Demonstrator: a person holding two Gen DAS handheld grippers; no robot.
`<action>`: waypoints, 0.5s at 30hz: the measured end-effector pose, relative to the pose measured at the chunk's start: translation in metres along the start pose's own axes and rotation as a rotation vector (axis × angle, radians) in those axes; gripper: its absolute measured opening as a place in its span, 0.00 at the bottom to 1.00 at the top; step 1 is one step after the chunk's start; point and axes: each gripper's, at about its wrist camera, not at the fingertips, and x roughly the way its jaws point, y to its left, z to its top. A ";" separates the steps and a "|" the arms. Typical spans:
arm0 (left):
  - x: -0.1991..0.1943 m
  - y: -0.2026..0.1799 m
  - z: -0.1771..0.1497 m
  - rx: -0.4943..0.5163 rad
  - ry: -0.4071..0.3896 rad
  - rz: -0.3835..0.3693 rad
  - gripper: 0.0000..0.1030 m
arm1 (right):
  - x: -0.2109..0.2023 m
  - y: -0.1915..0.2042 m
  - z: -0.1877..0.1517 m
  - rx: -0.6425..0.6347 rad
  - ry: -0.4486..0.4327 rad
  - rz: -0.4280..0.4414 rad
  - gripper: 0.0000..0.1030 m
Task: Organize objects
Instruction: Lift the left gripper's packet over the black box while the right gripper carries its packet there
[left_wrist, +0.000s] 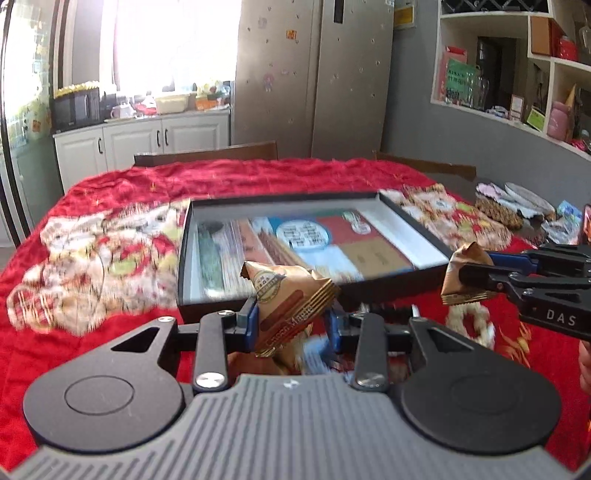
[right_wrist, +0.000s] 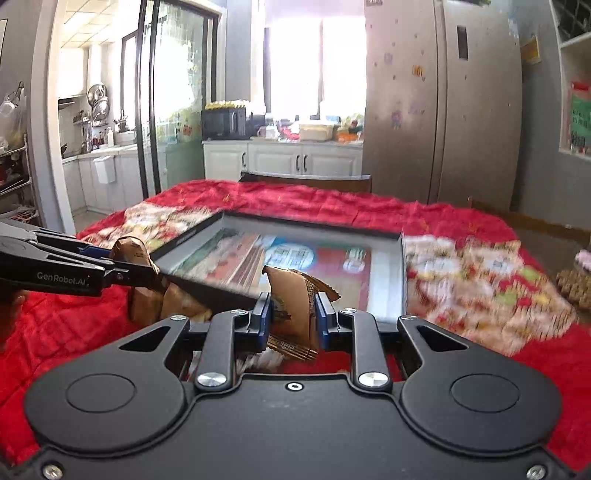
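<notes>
A shallow black box (left_wrist: 258, 203) with several flat packets inside lies on the red cloth; it also shows in the right wrist view (right_wrist: 402, 273). My left gripper (left_wrist: 291, 321) is shut on a brown snack packet (left_wrist: 288, 302), held above the cloth just before the box's near edge. My right gripper (right_wrist: 291, 321) is shut on a second brown snack packet (right_wrist: 295, 306), near the box's near right corner. The right gripper shows in the left wrist view (left_wrist: 476, 269), with its packet (left_wrist: 461, 277). The left gripper shows in the right wrist view (right_wrist: 144, 266), with its packet (right_wrist: 129, 251).
The red patterned cloth (left_wrist: 110, 229) covers the table. Woven mats and small items (left_wrist: 498, 214) lie at the table's far right. Dark chair backs (left_wrist: 207, 153) stand behind the table. More packets (right_wrist: 177, 302) lie under the left gripper by the box.
</notes>
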 end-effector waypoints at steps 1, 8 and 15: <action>0.003 0.001 0.005 -0.001 -0.004 0.002 0.38 | 0.002 -0.002 0.006 -0.001 -0.011 -0.006 0.23; 0.027 0.010 0.037 0.011 -0.037 0.041 0.39 | 0.033 -0.015 0.045 0.013 -0.056 -0.047 0.23; 0.062 0.022 0.060 -0.016 -0.036 0.074 0.39 | 0.079 -0.024 0.066 0.031 -0.035 -0.071 0.23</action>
